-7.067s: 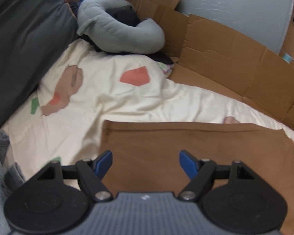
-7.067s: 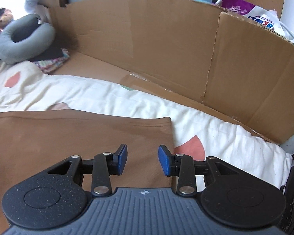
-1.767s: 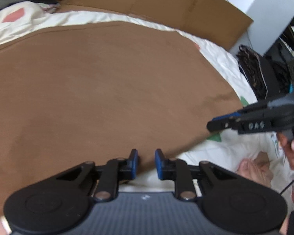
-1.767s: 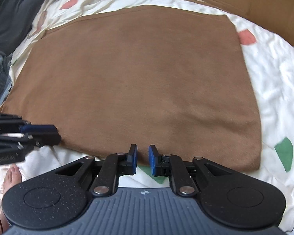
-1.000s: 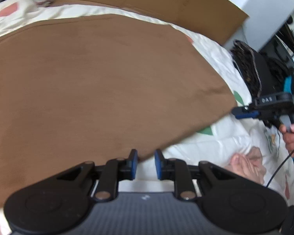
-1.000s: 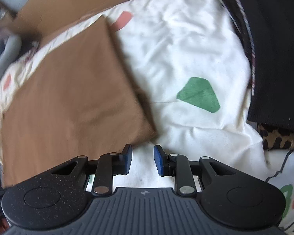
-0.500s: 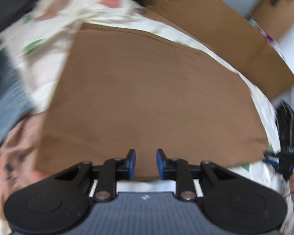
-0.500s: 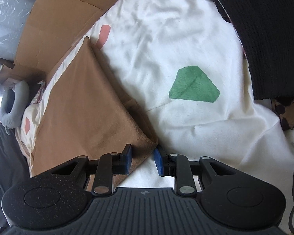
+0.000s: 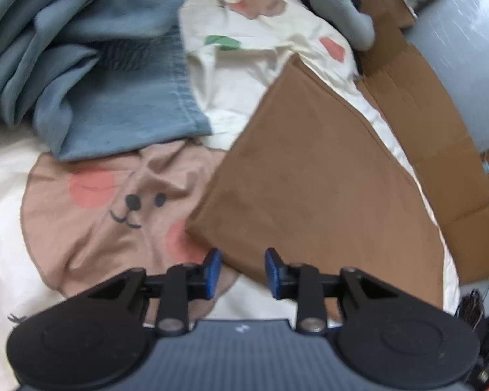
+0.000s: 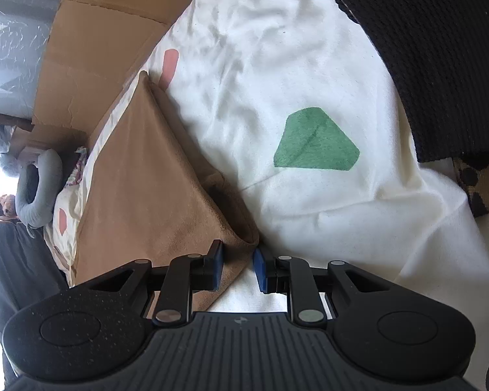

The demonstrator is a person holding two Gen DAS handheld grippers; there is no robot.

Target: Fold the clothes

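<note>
Your right claw (image 10: 237, 268) is closing, pads not yet pinching, around the brown cloth's (image 10: 153, 176) corner at twelve o'clock; your left claw (image 9: 243, 273), opening and empty, has its edge there too.

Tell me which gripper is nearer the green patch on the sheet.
Right. The right gripper sits just below the green patch, at the brown cloth's corner; the left gripper works the cloth's opposite side.

The right gripper (image 10: 237, 268) is closing its jaws over a corner of the brown cloth (image 10: 146, 176) — the folded garment lies on a cream sheet (image 10: 277, 65), cardboard (image 10: 91, 32) beyond.
</note>
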